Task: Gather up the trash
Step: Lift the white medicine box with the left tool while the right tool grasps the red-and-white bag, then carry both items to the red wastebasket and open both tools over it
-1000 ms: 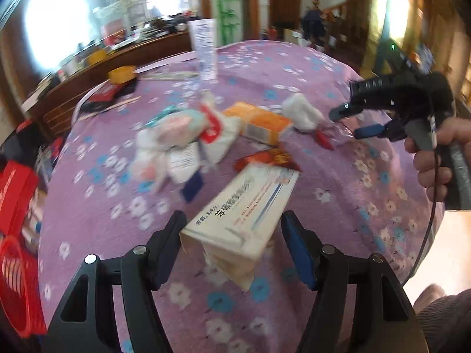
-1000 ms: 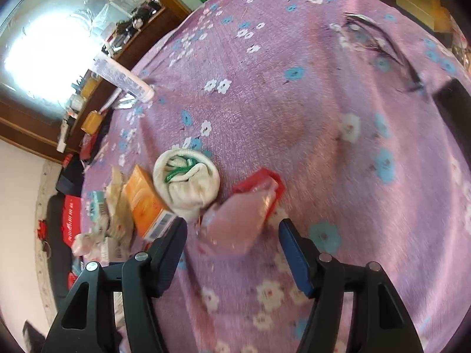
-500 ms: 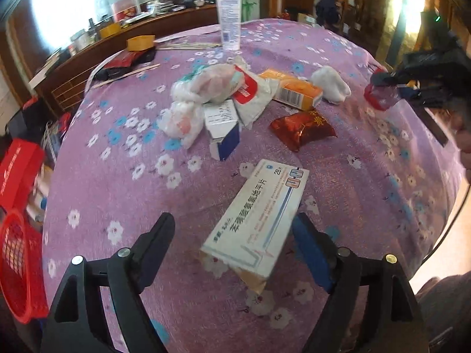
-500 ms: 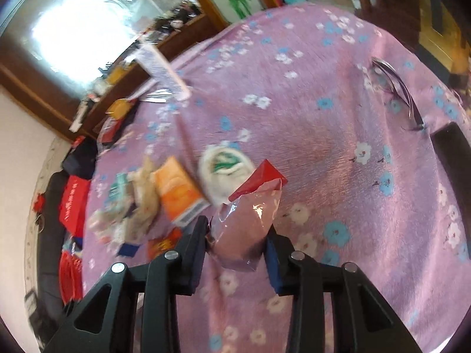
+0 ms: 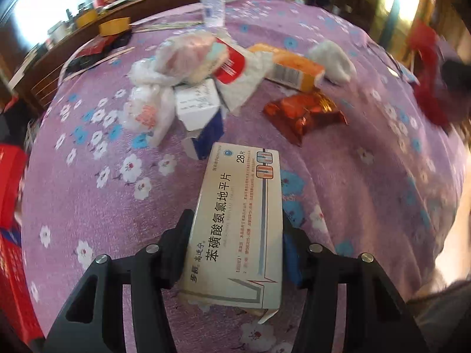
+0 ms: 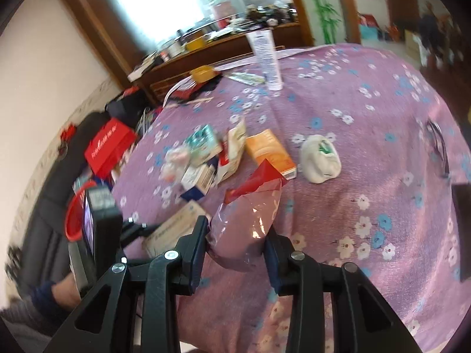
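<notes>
Between the jaws of our left gripper [image 5: 237, 253] sits a flat cardboard medicine box [image 5: 238, 223], pinched on both long sides above the purple flowered tabletop [image 5: 368, 191]; a crinkled red foil packet [image 5: 303, 114] lies beyond. From the right wrist, we see our right gripper [image 6: 235, 245] clamped on a clear plastic bag [image 6: 250, 220] with a red top, near a white wad [image 6: 319, 163].

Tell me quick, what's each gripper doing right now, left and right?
Left gripper: closed on the white medicine box.
Right gripper: closed on the clear plastic wrapper with a red top.
</notes>
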A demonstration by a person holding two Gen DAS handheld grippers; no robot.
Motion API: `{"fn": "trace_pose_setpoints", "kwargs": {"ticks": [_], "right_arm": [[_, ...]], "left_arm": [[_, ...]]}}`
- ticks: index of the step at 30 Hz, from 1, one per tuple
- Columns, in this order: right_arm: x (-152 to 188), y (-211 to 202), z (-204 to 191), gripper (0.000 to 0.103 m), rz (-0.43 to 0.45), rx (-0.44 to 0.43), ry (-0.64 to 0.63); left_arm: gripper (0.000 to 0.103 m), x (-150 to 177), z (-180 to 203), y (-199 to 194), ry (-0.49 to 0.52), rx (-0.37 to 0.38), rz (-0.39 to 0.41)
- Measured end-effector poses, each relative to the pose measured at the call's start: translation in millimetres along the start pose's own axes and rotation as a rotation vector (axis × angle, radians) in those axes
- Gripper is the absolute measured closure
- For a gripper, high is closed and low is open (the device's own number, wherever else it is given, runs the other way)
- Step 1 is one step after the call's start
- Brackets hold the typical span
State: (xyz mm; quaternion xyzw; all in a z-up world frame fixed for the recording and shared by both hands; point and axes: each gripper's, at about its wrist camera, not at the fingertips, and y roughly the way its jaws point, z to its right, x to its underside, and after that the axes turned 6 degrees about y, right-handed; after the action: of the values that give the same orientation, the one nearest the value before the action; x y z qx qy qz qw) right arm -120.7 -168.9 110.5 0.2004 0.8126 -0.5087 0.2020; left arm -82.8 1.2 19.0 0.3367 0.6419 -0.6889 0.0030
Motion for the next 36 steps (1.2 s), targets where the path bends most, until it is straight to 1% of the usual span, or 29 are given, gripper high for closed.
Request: {"fn": "trace_pose_setpoints", "kwargs": {"ticks": [2, 7, 9, 11, 13, 21, 25, 36], "right_arm": [[5, 4, -9, 0.065, -0.005, 0.021, -0.044], [13, 16, -22, 0.065, -0.021, 0.06, -0.102], [13, 20, -24, 0.065, -0.029, 0.058, -0.102], [13, 24, -26, 0.065, -0.04, 0.052, -0.099], [14, 29, -30, 0.065, -0.048, 0.044, -0.1], [19, 41, -51, 0.065, -0.073, 0.014, -0.135], [20, 47, -55, 0.064, -0.084, 0.009, -0.136], [22, 54, -58, 0.064, -0.094, 0.009, -0.136]], "left_arm": [[0.05, 3, 0, -8, -0.035, 0.008, 0.03], [0.05, 11, 3, -39, -0.077, -0.021, 0.128], [0.05, 13, 2, -52, -0.086, -0.05, 0.171], [0.05, 14, -1, -63, -0.104, -0.082, 0.192], [0.05, 16, -7, -71, -0.131, -0.088, 0.206], [0.05, 30, -30, -84, -0.222, -0.113, 0.209], [0.05, 36, -33, -89, -0.23, -0.131, 0.208], [0.05, 39, -42, -93, -0.235, -0.143, 0.208]]}}
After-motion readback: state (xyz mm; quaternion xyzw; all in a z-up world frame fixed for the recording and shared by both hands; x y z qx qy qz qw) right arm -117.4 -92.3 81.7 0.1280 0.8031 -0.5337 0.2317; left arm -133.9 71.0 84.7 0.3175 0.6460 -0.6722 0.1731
